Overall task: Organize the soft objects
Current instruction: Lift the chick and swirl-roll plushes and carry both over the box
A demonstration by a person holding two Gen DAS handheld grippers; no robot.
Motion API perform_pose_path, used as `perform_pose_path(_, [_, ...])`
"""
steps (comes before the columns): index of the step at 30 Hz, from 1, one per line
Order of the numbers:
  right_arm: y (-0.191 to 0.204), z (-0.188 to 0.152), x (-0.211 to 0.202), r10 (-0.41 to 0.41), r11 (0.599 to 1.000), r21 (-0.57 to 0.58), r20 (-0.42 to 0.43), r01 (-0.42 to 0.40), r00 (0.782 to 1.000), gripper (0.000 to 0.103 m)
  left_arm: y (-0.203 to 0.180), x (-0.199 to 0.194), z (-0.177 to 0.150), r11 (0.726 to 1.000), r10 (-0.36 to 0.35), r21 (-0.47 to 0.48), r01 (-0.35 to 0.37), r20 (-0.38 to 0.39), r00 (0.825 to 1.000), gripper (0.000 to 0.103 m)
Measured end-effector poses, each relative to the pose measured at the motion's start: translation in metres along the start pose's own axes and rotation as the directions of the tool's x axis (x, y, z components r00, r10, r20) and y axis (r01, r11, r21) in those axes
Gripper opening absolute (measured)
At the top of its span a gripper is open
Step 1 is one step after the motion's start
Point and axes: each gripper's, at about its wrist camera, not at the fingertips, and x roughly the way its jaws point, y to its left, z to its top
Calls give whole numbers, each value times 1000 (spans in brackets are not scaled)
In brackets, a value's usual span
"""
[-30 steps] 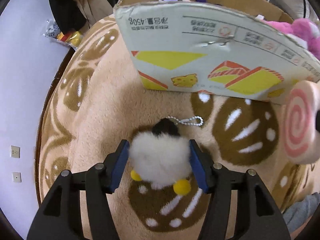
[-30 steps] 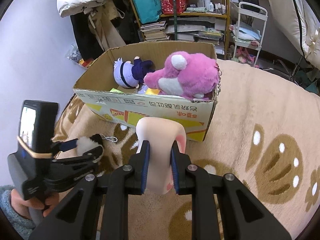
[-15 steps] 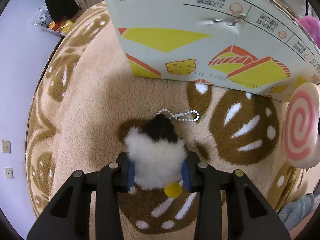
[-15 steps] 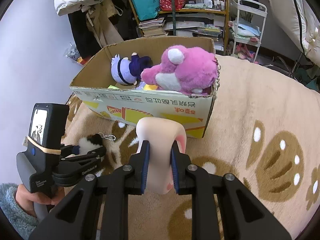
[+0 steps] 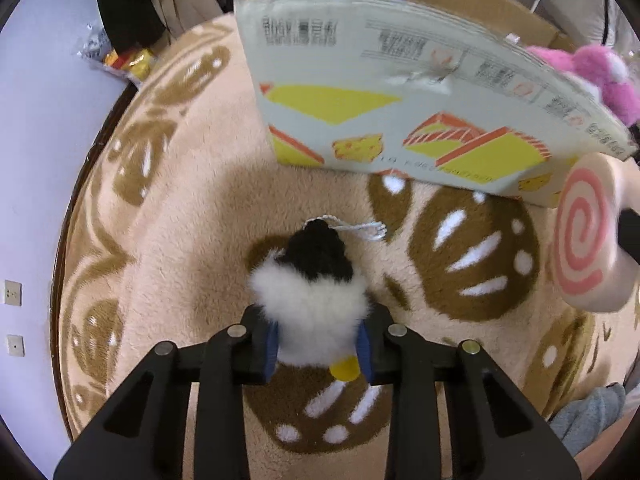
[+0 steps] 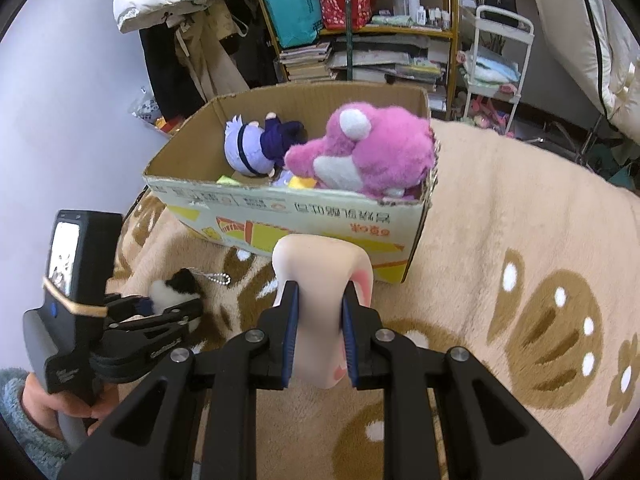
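Observation:
My left gripper (image 5: 318,350) is shut on a small fluffy white and black plush keychain (image 5: 312,300) with yellow feet and a bead chain, held just over the rug. It also shows in the right wrist view (image 6: 176,290). My right gripper (image 6: 318,332) is shut on a cream plush with a pink swirl (image 6: 322,280), seen at the right of the left wrist view (image 5: 584,236). An open cardboard box (image 6: 288,216) stands ahead, holding a pink plush bear (image 6: 368,156) and a purple-haired doll (image 6: 256,148).
A beige rug with brown paw prints (image 6: 520,240) covers the floor. A purple wall (image 6: 60,100) is on the left. Shelves with books and bags (image 6: 352,32), hanging clothes and a white cart (image 6: 496,56) stand behind the box.
My left gripper closed on the plush keychain and lifted it slightly off the rug, drawing back from the box. My right gripper kept its hold on the swirl plush and moved a little toward the box.

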Motion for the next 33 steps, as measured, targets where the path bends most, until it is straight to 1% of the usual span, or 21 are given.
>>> perform_pose_path(4, [0, 1, -8, -3, 1000, 5, 32, 3, 999, 21, -1, -15, -5, 1000, -2, -1, 2, 41, 999, 31])
perform_pose_path(6, [-1, 1, -14, -7, 1000, 3, 51, 7, 999, 21, -1, -31, -8, 1000, 6, -1, -6, 97, 995, 31])
perform_pose_path(8, [-1, 2, -20, -2, 1000, 5, 74, 2, 997, 21, -2, -46, -12, 1000, -10, 1, 10, 143, 990, 31])
perform_pose_path(10, [-1, 2, -27, -2, 1000, -1, 103, 2, 995, 21, -2, -66, -16, 1000, -29, 6, 28, 208, 978, 31])
perform_pose_path(13, [0, 3, -38, -16, 1000, -17, 145, 19, 989, 21, 0, -91, -20, 1000, -25, 6, 24, 291, 956, 31])
perform_pose_path(15, [1, 4, -45, -21, 999, -20, 173, 25, 985, 21, 1, -107, -22, 1000, -20, 3, 21, 352, 936, 31])
perform_pose_path(16, [1, 5, -49, -18, 1000, -18, 187, 21, 982, 21, -1, -112, -14, 1000, -19, 4, 19, 372, 928, 31])
perform_pose_path(17, [1, 6, -51, -13, 1000, -18, 197, 17, 980, 21, 0, -119, -13, 1000, -16, 6, 15, 403, 915, 31])
perform_pose_path(18, [2, 7, -55, -7, 1000, -18, 212, 11, 977, 21, -1, -129, -13, 1000, -14, 8, 11, 445, 896, 31])
perform_pose_path(19, [2, 8, -57, -4, 1000, -20, 224, 8, 975, 21, -1, -134, -13, 1000, -16, 9, 13, 466, 885, 31])
perform_pose_path(20, [2, 9, -60, 0, 1000, -23, 238, 6, 971, 21, -1, -142, -12, 1000, -21, 11, 18, 500, 866, 31])
perform_pose_path(22, [5, 13, -64, 8, 999, -34, 264, 1, 964, 21, 0, -150, -7, 1000, -26, 11, 24, 536, 844, 31])
perform_pose_path(23, [6, 15, -66, 13, 999, -40, 277, -1, 961, 21, 1, -153, -3, 1000, -22, 9, 20, 544, 839, 31])
perform_pose_path(28, [8, 26, -77, 20, 997, -78, 353, 8, 935, 21, 2, -161, 14, 1000, 11, 2, -14, 560, 828, 31])
perform_pose_path(31, [7, 37, -81, 32, 997, -80, 389, -1, 921, 21, 0, -167, 22, 999, 26, 4, -34, 580, 814, 31])
perform_pose_path(33, [5, 45, -83, 48, 997, -68, 408, -22, 912, 21, 0, -167, 30, 1000, 7, 10, -15, 578, 816, 31])
